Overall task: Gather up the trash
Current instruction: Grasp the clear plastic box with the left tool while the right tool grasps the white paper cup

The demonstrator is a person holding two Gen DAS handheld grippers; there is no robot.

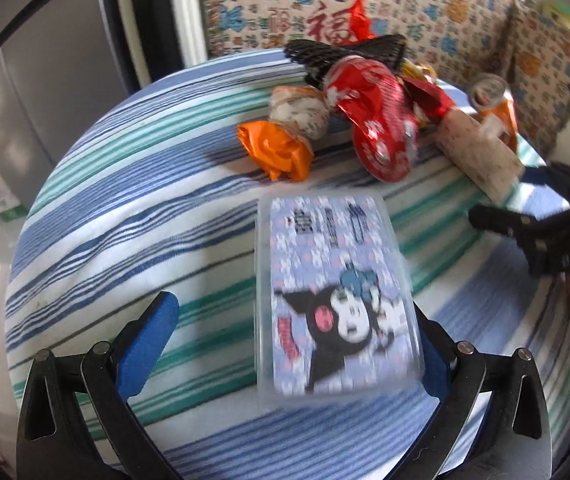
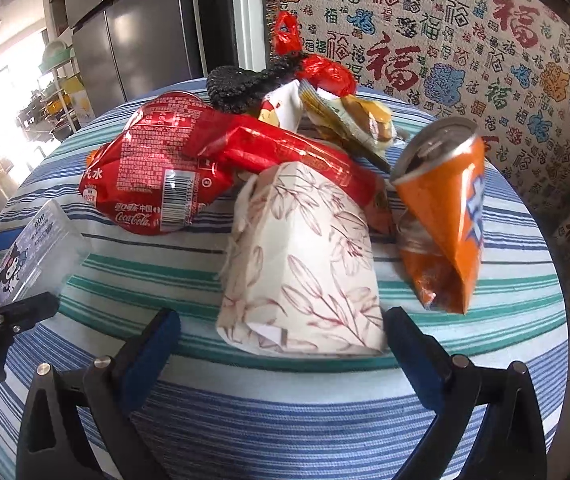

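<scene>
A clear plastic box with a cartoon sticker (image 1: 337, 300) lies on the striped tablecloth between the fingers of my left gripper (image 1: 293, 344), which is open; its right finger touches the box edge. The box also shows at the left of the right wrist view (image 2: 37, 248). My right gripper (image 2: 281, 344) is open around the near end of a crumpled floral paper cup (image 2: 301, 260). Behind the cup lie a crushed red Coca-Cola wrapper (image 2: 165, 172) and a crushed orange can (image 2: 445, 216). An orange wrapper (image 1: 277, 152) lies beyond the box.
The round table (image 2: 285, 420) has a blue, green and white striped cloth. A black mesh net (image 2: 245, 80), red plastic bag (image 2: 325, 72) and food wrappers (image 2: 357, 120) pile at the back. A patterned sofa cover (image 2: 465, 40) stands behind; a grey fridge (image 2: 145, 32) at the left.
</scene>
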